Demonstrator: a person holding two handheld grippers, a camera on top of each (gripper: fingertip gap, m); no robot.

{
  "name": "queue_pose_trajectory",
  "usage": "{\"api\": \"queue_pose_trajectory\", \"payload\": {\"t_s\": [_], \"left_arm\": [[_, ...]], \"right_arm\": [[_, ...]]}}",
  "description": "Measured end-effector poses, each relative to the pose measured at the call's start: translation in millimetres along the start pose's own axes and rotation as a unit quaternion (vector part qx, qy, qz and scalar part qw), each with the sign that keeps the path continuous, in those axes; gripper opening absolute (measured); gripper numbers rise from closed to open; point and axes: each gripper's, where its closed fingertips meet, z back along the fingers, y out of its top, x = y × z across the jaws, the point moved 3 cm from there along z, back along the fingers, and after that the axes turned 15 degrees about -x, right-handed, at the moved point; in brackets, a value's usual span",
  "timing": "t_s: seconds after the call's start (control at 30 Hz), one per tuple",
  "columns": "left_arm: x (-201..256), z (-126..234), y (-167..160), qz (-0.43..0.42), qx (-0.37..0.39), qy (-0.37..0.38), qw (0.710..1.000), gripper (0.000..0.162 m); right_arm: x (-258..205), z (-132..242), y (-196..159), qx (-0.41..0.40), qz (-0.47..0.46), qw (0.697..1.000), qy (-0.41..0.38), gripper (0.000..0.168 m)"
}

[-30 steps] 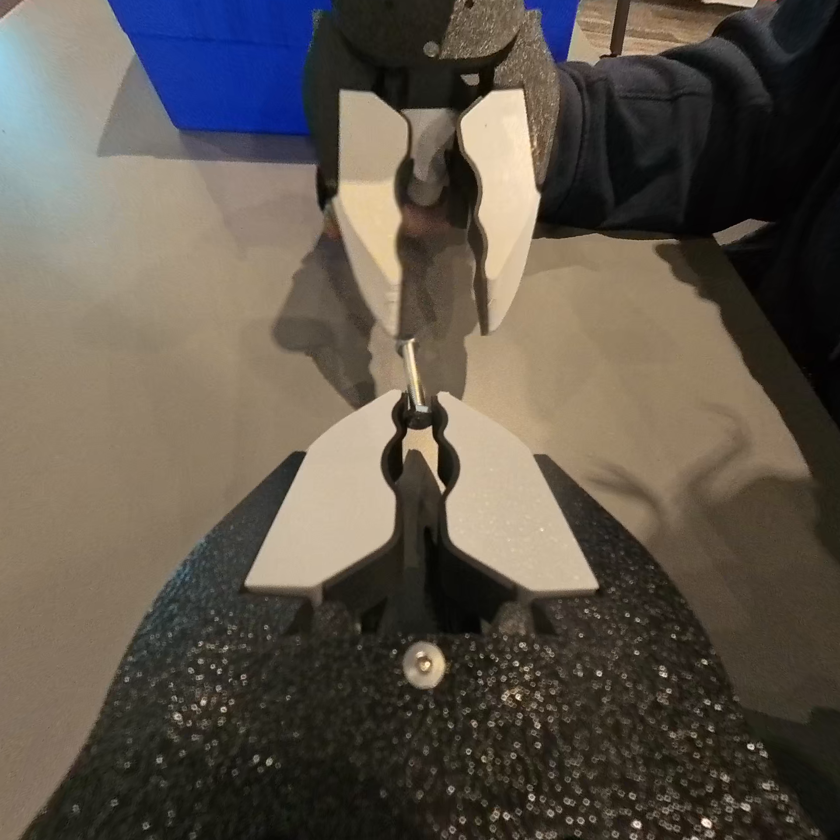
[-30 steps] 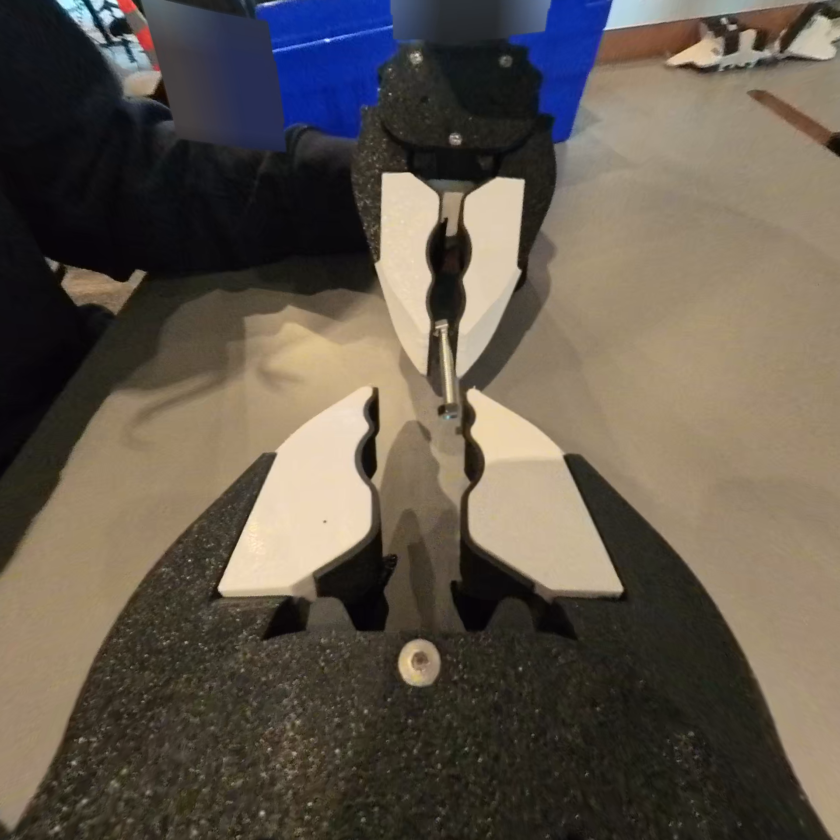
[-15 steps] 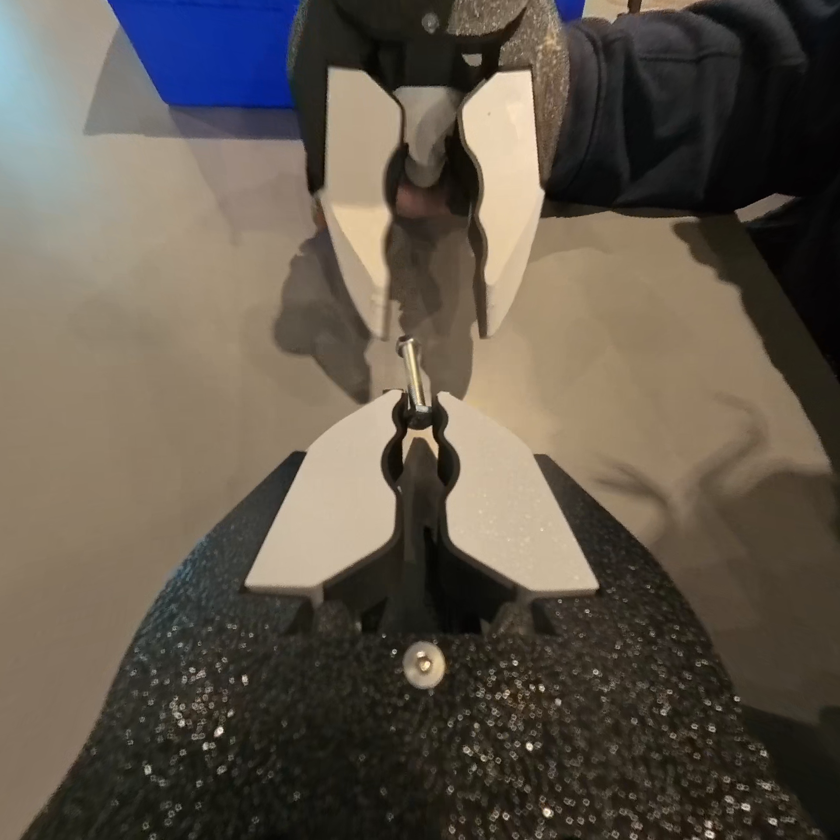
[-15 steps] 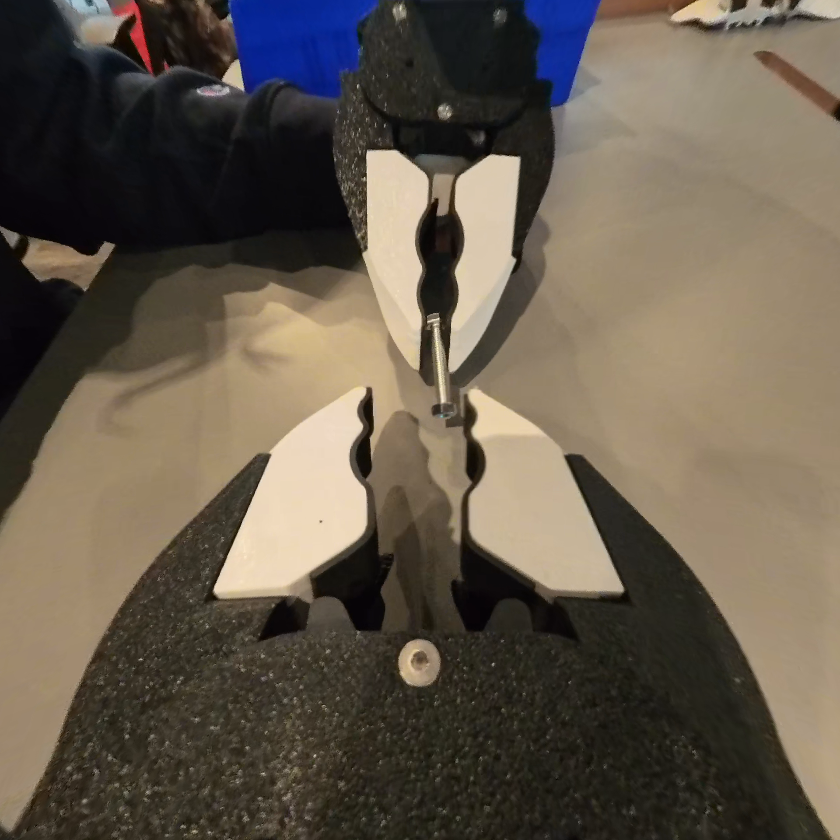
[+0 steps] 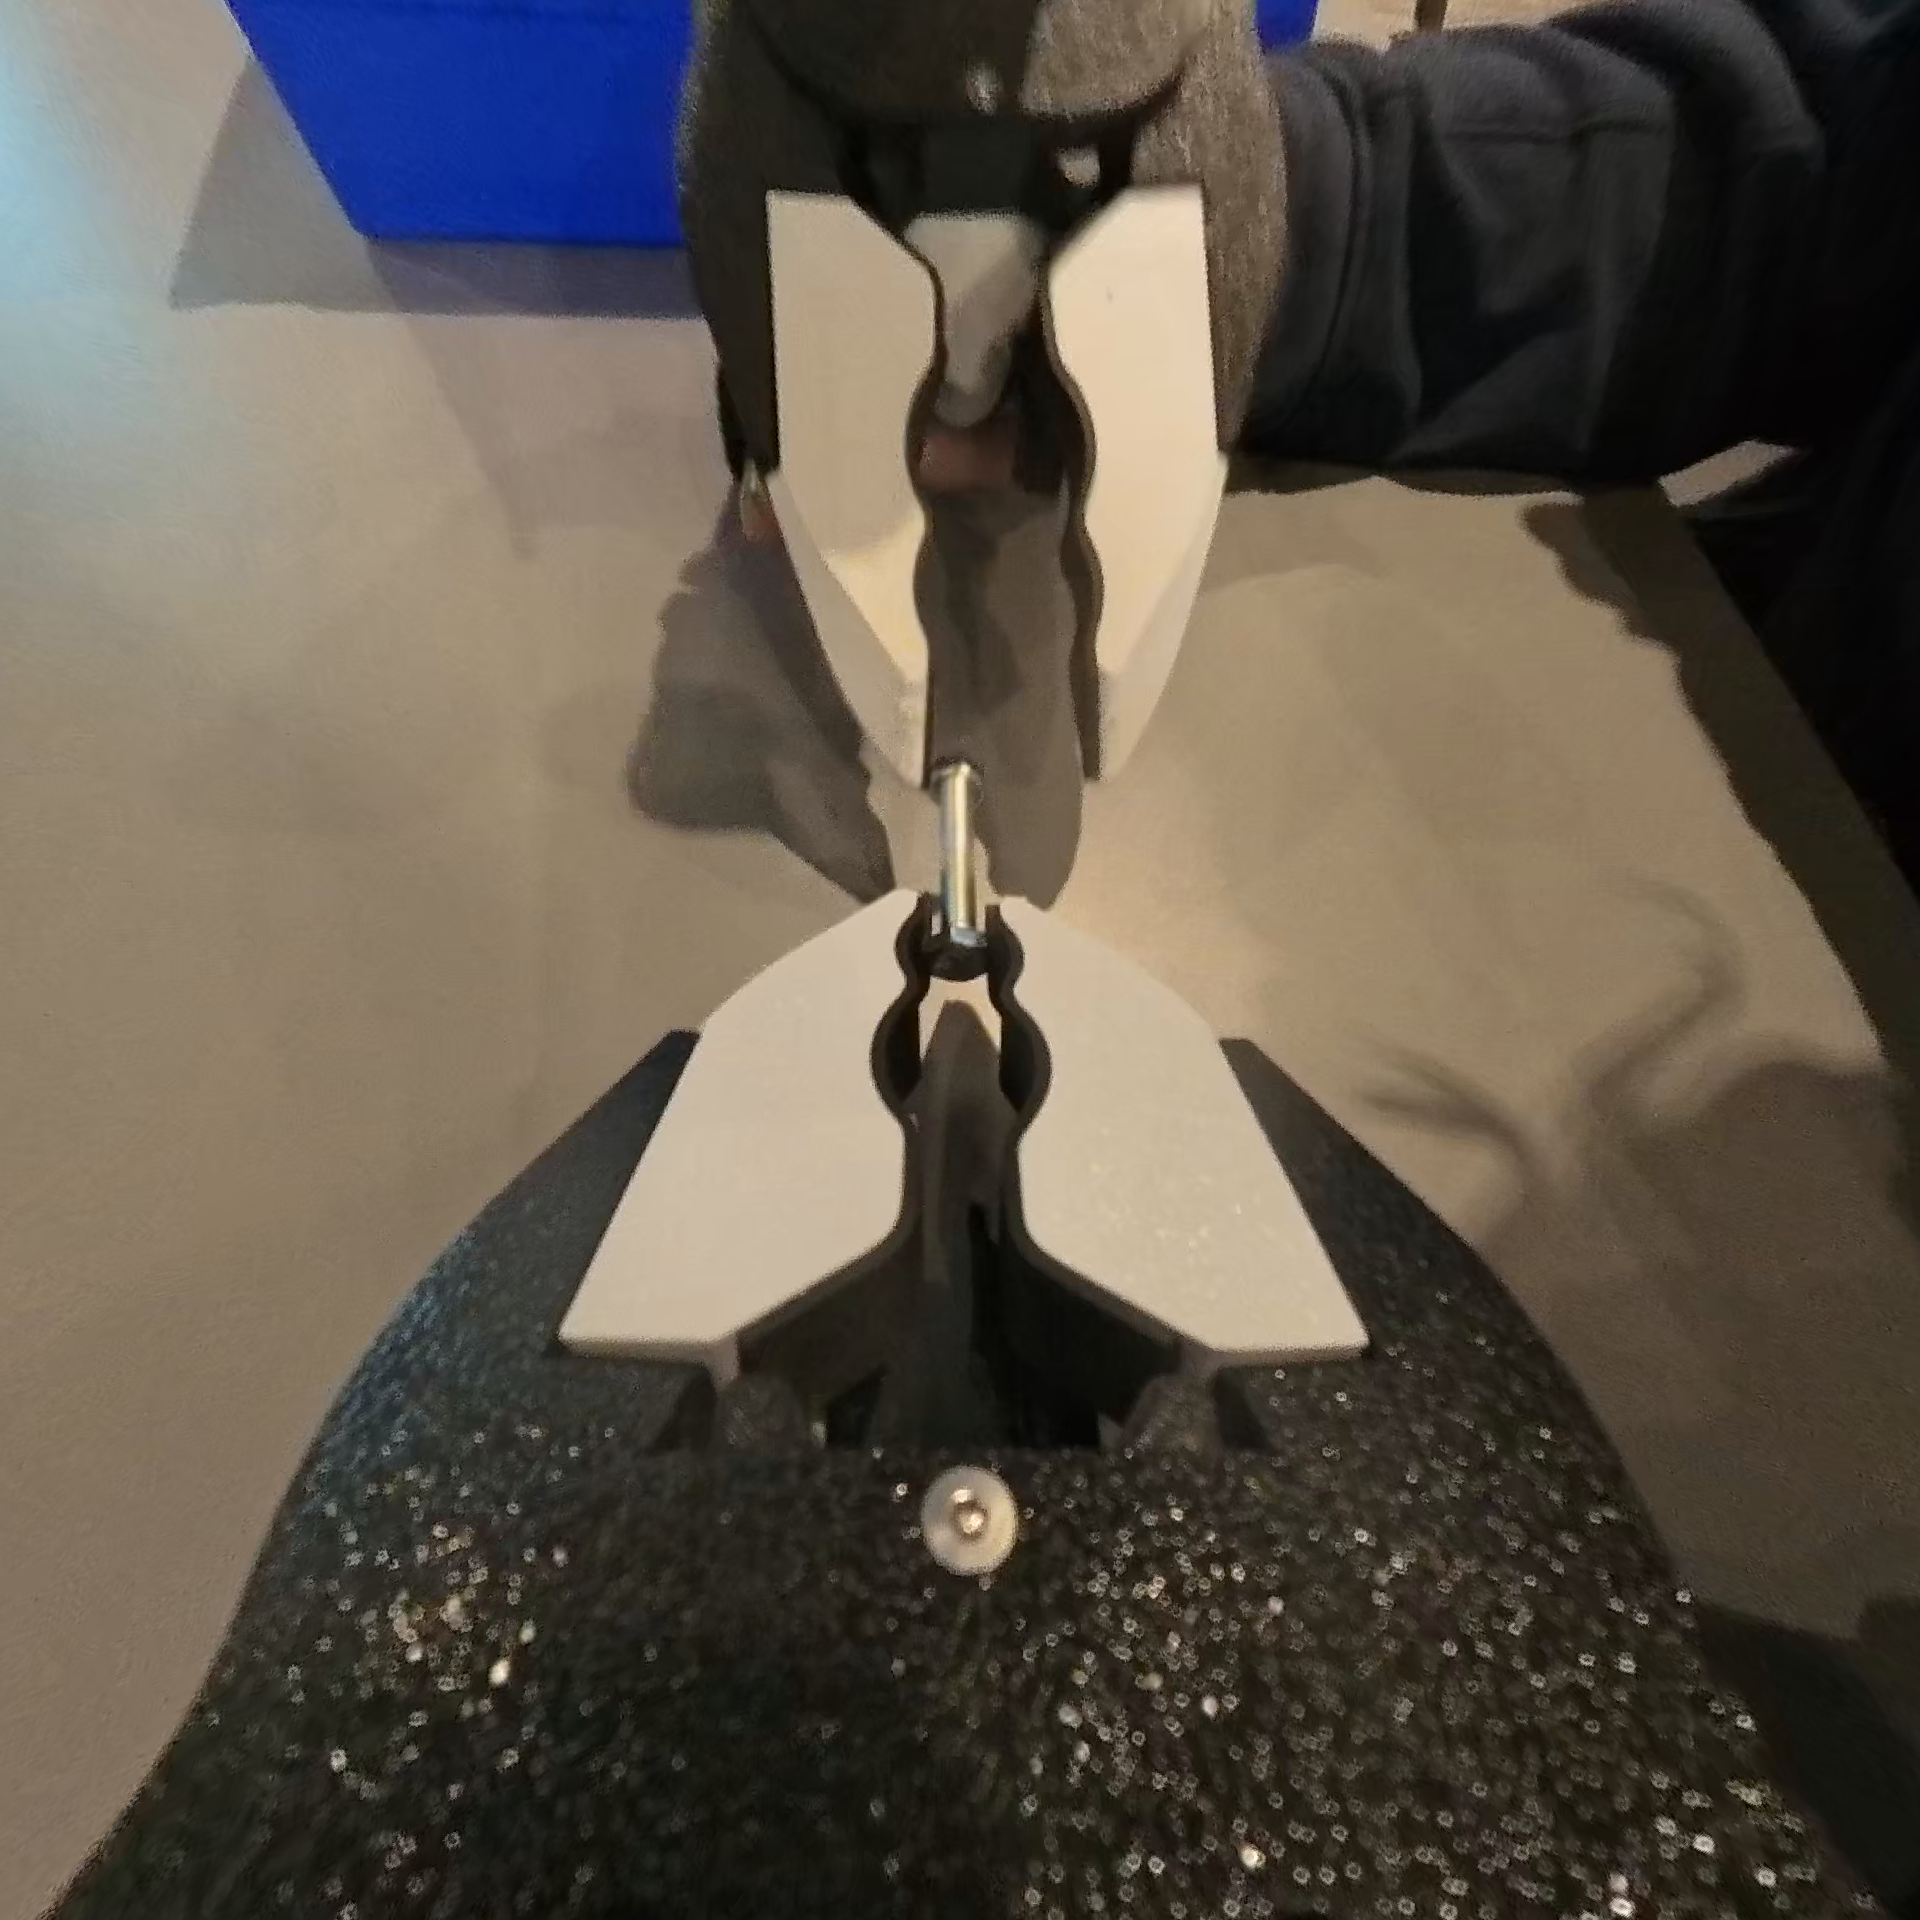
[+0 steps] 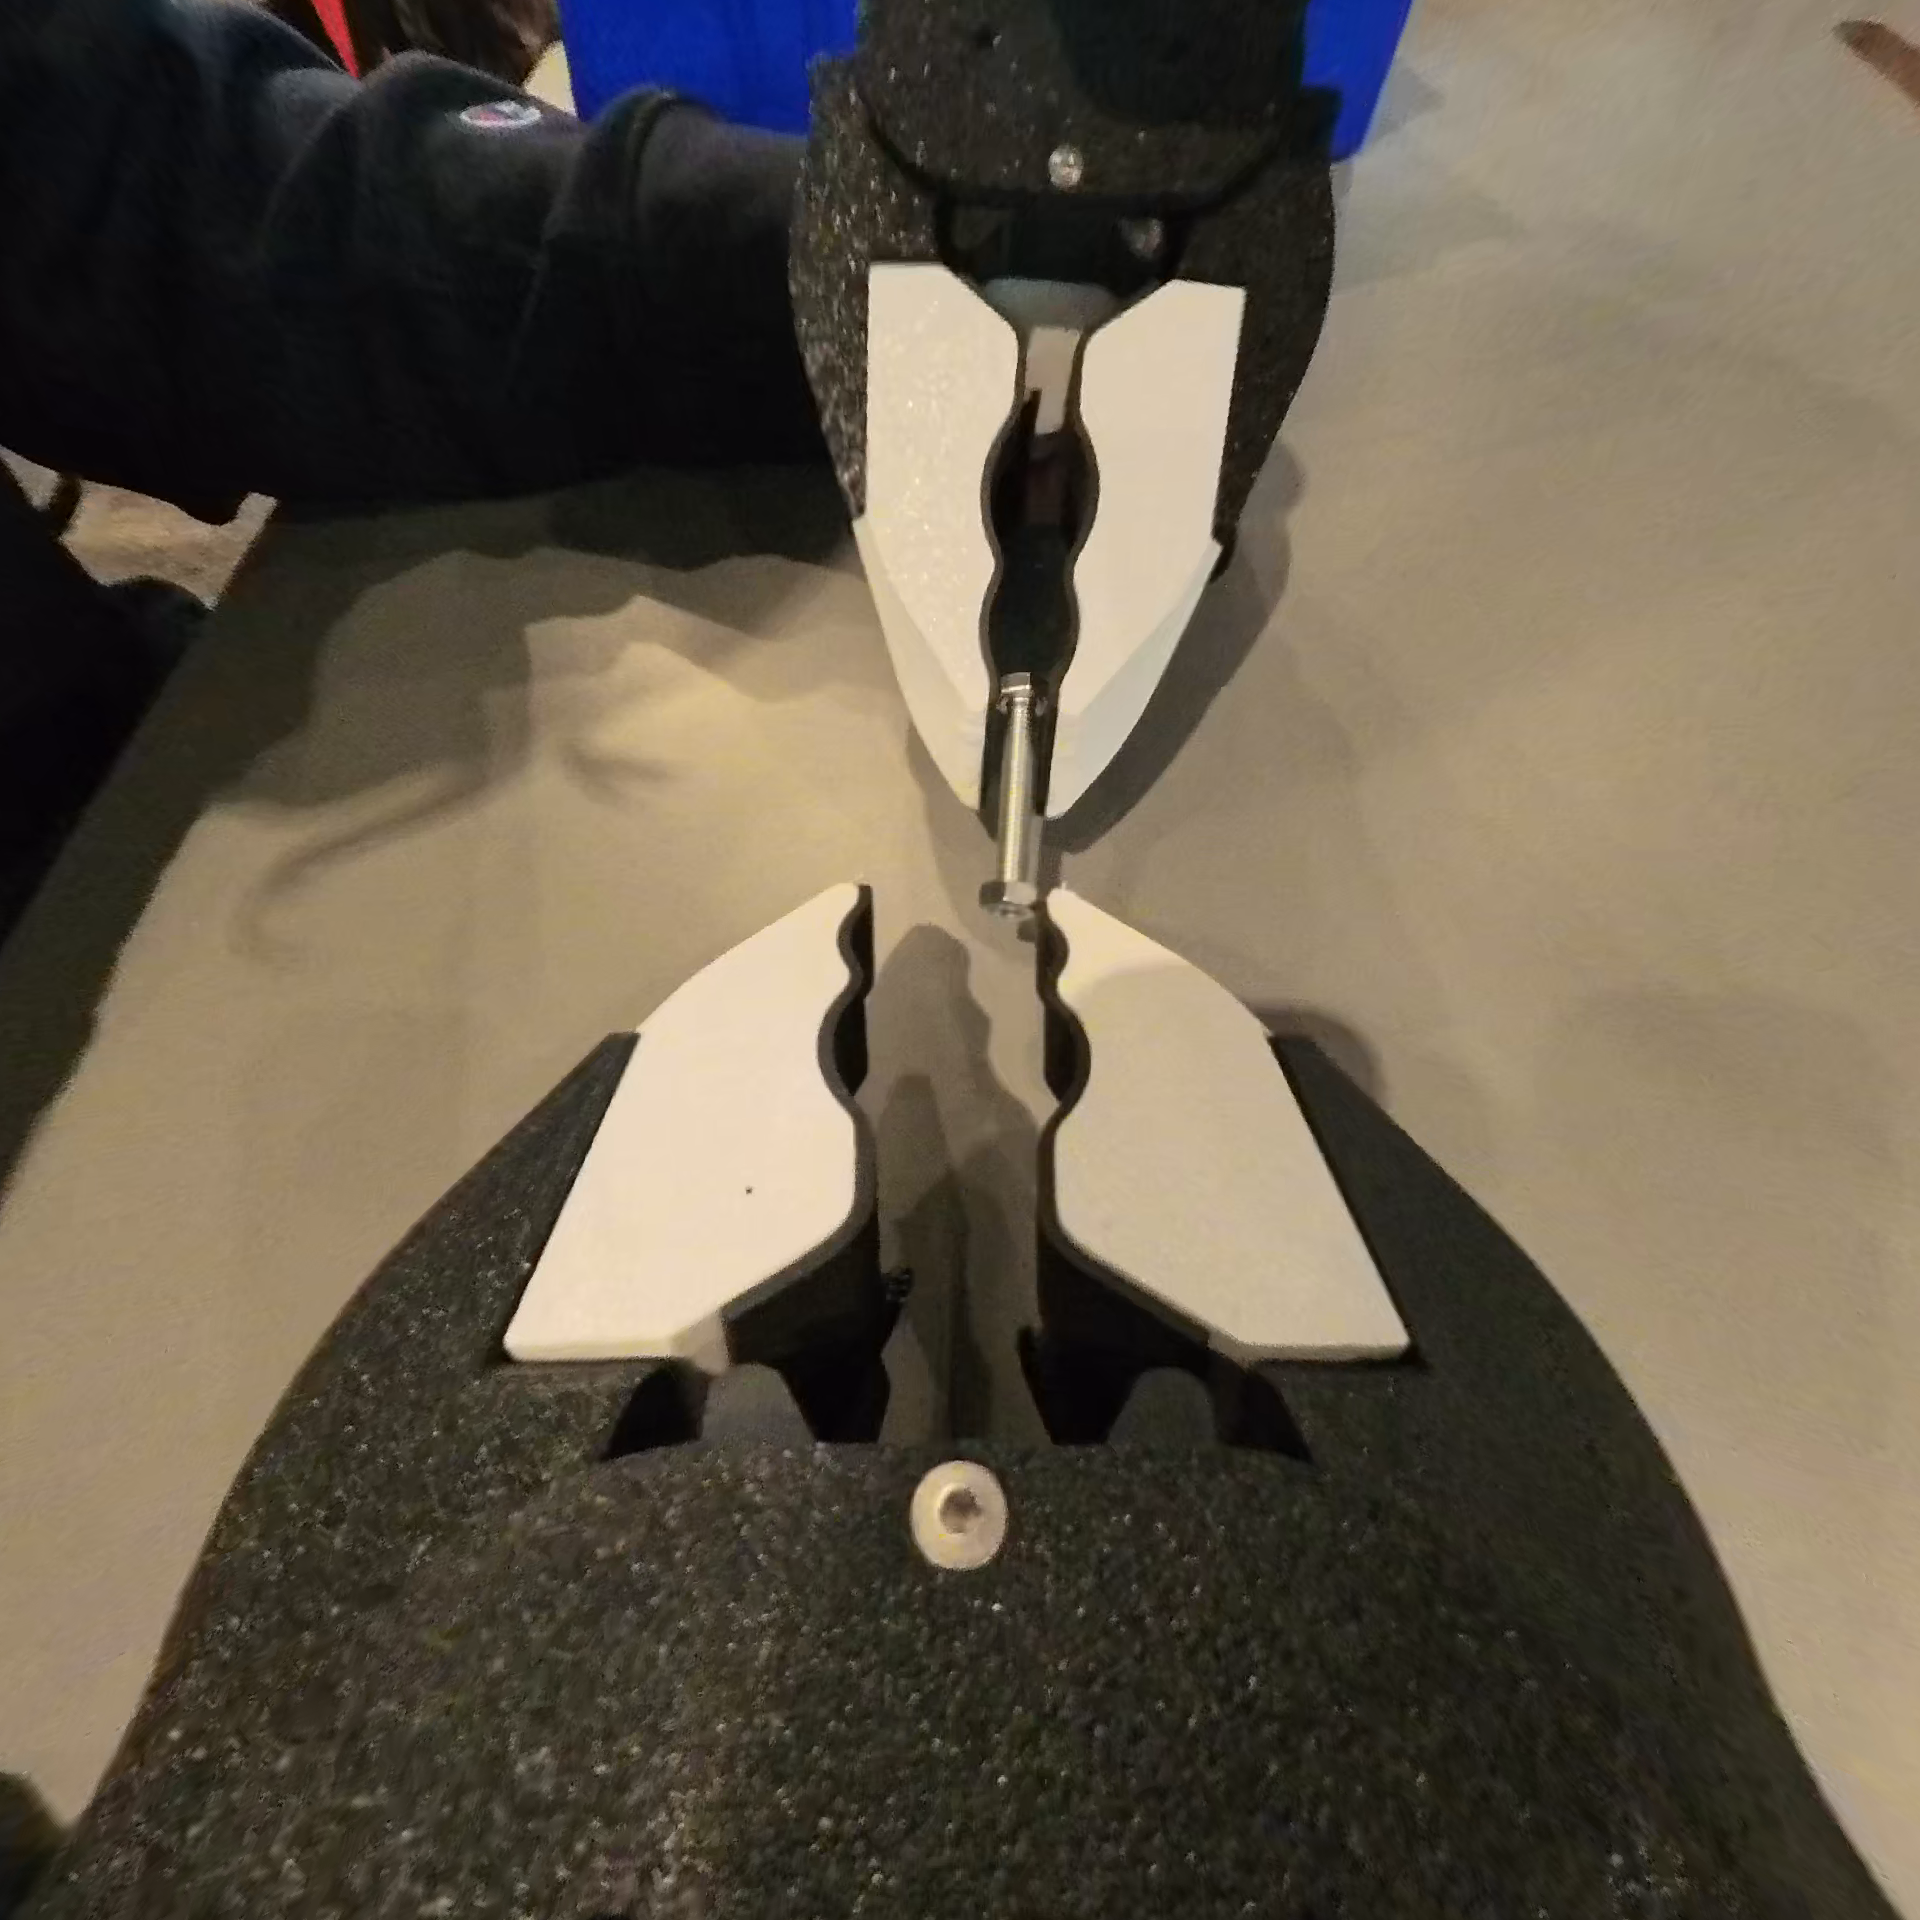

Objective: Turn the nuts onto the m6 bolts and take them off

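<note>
A silver M6 bolt (image 5: 958,857) is held level above the grey table (image 5: 312,727). My left gripper (image 5: 961,914) is shut on one end of it. In the right wrist view the left gripper (image 6: 1013,805) points at me, and the bolt (image 6: 1013,800) sticks out of it with a hex nut (image 6: 1006,899) at its free end. My right gripper (image 6: 956,899) is open and empty. The nut lies just inside its right fingertip (image 6: 1070,925). In the left wrist view the right gripper (image 5: 1003,769) faces me, with the bolt's end at its left finger (image 5: 862,623).
A blue bin (image 5: 468,125) stands at the back of the table, and also shows in the right wrist view (image 6: 675,52). A person's dark sleeve (image 5: 1558,260) reaches in behind the right gripper, and another (image 6: 364,291) behind the left one. The tips of both grippers are at nearly the same place.
The two grippers have come closer together, so the bolt's free end is again at the open right gripper's tips. The left gripper stays shut on the bolt.
</note>
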Motion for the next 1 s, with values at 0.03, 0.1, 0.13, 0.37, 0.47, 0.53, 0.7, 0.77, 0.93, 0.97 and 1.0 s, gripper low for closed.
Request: {"api": "queue_pose_trajectory", "payload": {"t_s": [0.03, 0.1, 0.13, 0.37, 0.47, 0.53, 0.7, 0.77, 0.93, 0.97, 1.0], "left_arm": [[0, -2, -1, -0.001, -0.007, 0.003, 1.0, 0.01], [-1, -3, -1, 0.0, -0.012, 0.006, 1.0, 0.01], [-1, -2, -1, 0.002, -0.011, 0.007, 1.0, 0.009], [-2, -2, -1, 0.005, -0.008, 0.007, 1.0, 0.01], [-2, -2, -1, 0.006, -0.008, 0.008, 1.0, 0.01], [-2, -2, -2, 0.007, -0.01, 0.008, 1.0, 0.01], [-2, -2, -2, 0.009, -0.011, 0.008, 1.0, 0.009], [-2, -2, -2, 0.009, -0.011, 0.009, 1.0, 0.01], [-1, -3, -3, 0.003, -0.015, 0.004, 1.0, 0.01], [0, -4, -3, 0.001, -0.019, 0.006, 1.0, 0.01], [-1, -4, -4, 0.001, -0.022, 0.007, 1.0, 0.01]], "right_arm": [[1, 2, 0, 0.007, -0.007, 1.0, 0.006, 0.029], [2, 5, 0, 0.016, -0.01, 1.0, 0.005, 0.028], [2, 5, 0, 0.016, -0.008, 1.0, 0.004, 0.026], [5, 5, 3, 0.022, -0.002, 1.0, -0.02, 0.034], [5, 2, 2, 0.009, 0.001, 1.0, -0.026, 0.04], [-3, 0, 0, 0.0, 0.011, 1.0, 0.006, 0.023], [2, 5, 3, 0.024, -0.002, 1.0, -0.007, 0.031], [5, 3, 3, 0.019, 0.0, 0.999, -0.027, 0.038], [-1, -3, -2, -0.013, 0.007, 1.0, -0.008, 0.033], [-1, 0, -1, -0.004, 0.001, 1.0, 0.0, 0.031], [-1, 3, 0, 0.009, -0.004, 1.0, 0.008, 0.03]]}}
